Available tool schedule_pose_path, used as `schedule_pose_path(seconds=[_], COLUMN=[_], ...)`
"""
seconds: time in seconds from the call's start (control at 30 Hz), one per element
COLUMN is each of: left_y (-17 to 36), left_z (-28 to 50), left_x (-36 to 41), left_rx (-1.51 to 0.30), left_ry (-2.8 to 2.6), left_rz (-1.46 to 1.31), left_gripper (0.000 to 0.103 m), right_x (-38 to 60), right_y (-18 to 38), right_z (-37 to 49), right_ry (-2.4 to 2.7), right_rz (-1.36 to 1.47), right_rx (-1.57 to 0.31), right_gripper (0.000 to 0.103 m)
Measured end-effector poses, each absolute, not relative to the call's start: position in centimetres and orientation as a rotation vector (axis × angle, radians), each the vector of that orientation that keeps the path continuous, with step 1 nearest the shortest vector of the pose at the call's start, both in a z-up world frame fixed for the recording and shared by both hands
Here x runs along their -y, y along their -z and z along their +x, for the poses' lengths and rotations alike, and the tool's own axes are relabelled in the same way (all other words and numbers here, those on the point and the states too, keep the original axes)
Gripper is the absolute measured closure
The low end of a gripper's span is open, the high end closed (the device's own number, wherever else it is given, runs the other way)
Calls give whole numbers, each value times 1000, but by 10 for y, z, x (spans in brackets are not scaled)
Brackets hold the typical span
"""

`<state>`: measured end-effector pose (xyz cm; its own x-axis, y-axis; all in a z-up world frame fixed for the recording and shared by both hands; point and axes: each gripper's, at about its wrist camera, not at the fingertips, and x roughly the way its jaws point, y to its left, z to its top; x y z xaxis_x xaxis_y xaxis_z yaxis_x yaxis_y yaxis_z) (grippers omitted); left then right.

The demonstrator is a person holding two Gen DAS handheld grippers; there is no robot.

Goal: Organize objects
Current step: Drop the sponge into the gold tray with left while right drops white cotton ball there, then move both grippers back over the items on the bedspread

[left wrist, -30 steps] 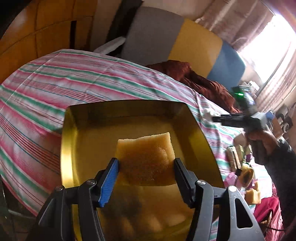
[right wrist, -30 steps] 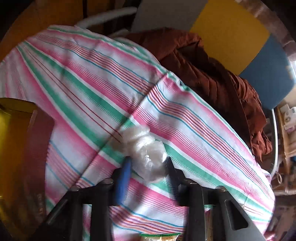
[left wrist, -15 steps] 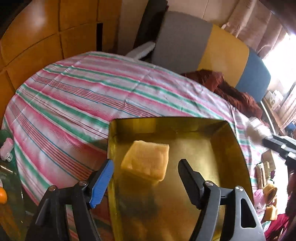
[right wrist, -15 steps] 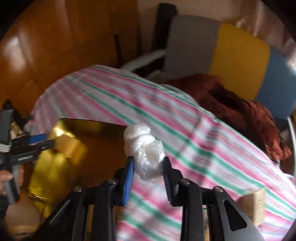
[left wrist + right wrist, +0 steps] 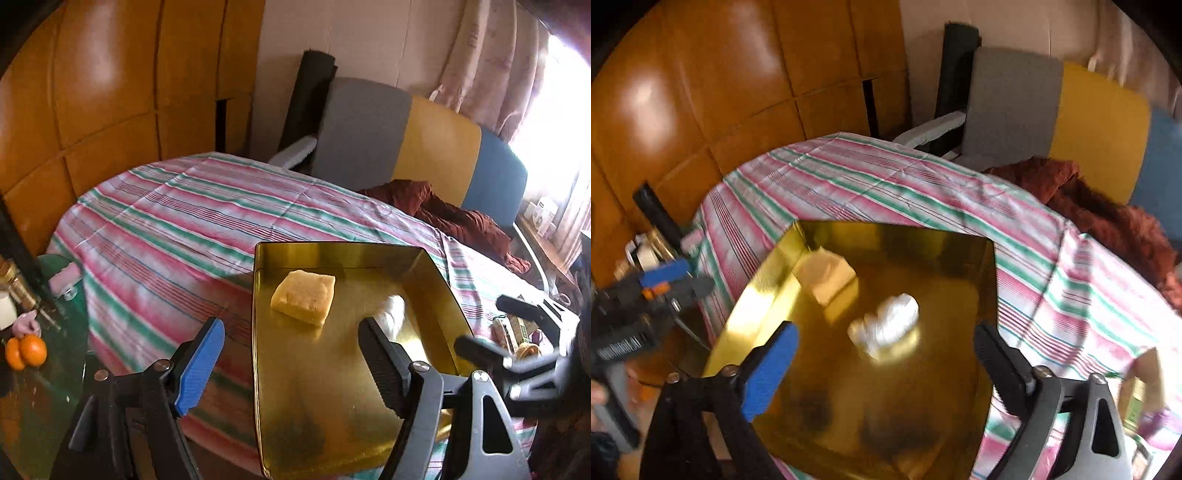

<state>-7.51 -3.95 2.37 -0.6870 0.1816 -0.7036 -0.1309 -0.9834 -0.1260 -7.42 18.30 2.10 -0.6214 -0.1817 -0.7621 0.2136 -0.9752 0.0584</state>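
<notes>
Left wrist only: oranges; both claws spread, empty, over gold tray.

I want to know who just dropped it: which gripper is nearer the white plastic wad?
Right. The right gripper is open just behind the white plastic wad in the gold tray; the left gripper is open nearer the sponge.

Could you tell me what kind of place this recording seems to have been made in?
Probably a lived-in home room: a table under a striped cloth, a grey, yellow and blue chair with a brown garment on it, and a curtained window.
</notes>
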Motion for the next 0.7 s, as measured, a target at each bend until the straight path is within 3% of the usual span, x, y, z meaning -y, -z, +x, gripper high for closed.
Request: schedule_pose_path(seconds=[0.2, 0.7], left_y=[-17, -16], left_z=[-48, -11], left_x=[28, -36], left_rx=[46, -178], left_ry=[-2757, -2636], left_rz=[-1139, -1052], left_gripper=[25, 24], right_x=[-169, -212], right_y=[-16, -7], right_z=[-20, 43], right_ry=[2792, 2926], right_rz=[1095, 1047], right_rx=[-230, -141], right_gripper=[0, 0])
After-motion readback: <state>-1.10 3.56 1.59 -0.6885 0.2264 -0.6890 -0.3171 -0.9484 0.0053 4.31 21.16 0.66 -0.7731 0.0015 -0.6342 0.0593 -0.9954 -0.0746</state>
